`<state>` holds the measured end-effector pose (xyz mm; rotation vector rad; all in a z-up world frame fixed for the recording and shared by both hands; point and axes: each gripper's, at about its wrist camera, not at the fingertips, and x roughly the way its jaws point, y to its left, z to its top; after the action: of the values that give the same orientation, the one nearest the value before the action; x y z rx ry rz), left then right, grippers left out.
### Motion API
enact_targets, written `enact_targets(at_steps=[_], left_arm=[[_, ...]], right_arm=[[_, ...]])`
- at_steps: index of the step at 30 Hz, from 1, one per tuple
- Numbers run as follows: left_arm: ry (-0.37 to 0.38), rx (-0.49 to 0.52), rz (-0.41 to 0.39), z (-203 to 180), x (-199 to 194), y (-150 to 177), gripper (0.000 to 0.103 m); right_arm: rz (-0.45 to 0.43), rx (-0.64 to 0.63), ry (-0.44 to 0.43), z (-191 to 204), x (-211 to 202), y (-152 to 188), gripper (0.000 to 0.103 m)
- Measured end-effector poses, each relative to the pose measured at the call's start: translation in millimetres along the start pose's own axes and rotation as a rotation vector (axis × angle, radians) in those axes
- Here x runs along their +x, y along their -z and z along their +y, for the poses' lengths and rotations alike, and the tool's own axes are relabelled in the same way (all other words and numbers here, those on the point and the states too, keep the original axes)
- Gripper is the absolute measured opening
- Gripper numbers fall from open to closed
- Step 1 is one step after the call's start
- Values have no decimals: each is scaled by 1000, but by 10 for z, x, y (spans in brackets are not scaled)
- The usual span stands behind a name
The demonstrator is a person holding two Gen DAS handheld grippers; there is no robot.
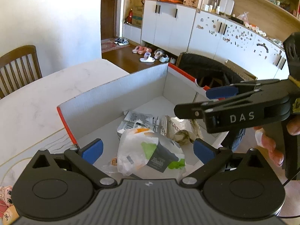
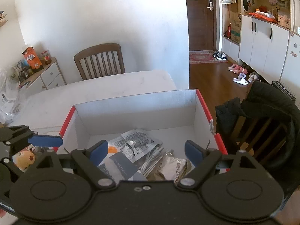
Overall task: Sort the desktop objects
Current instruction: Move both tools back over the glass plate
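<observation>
Nearest, at the bottom centre of the left wrist view: left gripper (image 1: 148, 150) with blue pads spread wide, pinching nothing. Directly between and beyond those pads, a crumpled plastic bag (image 1: 135, 155) with a dark carton inside, lying in the near end of the cardboard box (image 1: 112, 88), long axis running roughly from lower left to upper right of the frame, clear of both pads as far as can be told. Just past it, deeper in the box, a printed leaflet packet (image 1: 135, 120) and a foil pouch (image 1: 180, 131), with a white cable (image 2: 151, 161) between them in the right wrist view. Over the right part of the box, right gripper (image 2: 146, 151), likewise spread and empty (seen side-on at the right edge of the left wrist view, reaching in across the box rim). Outside the box, low at the left edge of both views, plush toys (image 2: 24, 157) on the pale table (image 1: 37, 97), not yet sorted. Judged from this: bag already in place, toys next; lying left of the box and right under the left gripper's pad in the right wrist view, so far nearer the left hand than the right. Farthest, a wooden chair (image 2: 99, 61) against the wall.
</observation>
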<state>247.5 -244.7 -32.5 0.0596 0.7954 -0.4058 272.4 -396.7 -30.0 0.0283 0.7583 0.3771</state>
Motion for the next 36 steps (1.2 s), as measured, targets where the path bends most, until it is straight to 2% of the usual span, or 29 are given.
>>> enact_targets(at_steps=[7, 15, 21, 27, 36], left_arm=[[4, -16, -65, 70, -322, 54, 103], [-7, -31, -118, 326, -717, 250, 103], [-8, -45, -127, 604, -980, 412, 103], [-48, -38, -145, 843, -1232, 615, 103], [-55, -44, -139, 1228, -1398, 981, 103]], right_arm=[[-22, 1, -8, 164, -128, 5, 89], [-44, 14, -16, 527, -237, 39, 90], [-37, 14, -32, 902, -246, 125, 90], [-33, -1, -41, 1274, -229, 167, 91], [-37, -46, -49, 1807, -137, 190, 93]])
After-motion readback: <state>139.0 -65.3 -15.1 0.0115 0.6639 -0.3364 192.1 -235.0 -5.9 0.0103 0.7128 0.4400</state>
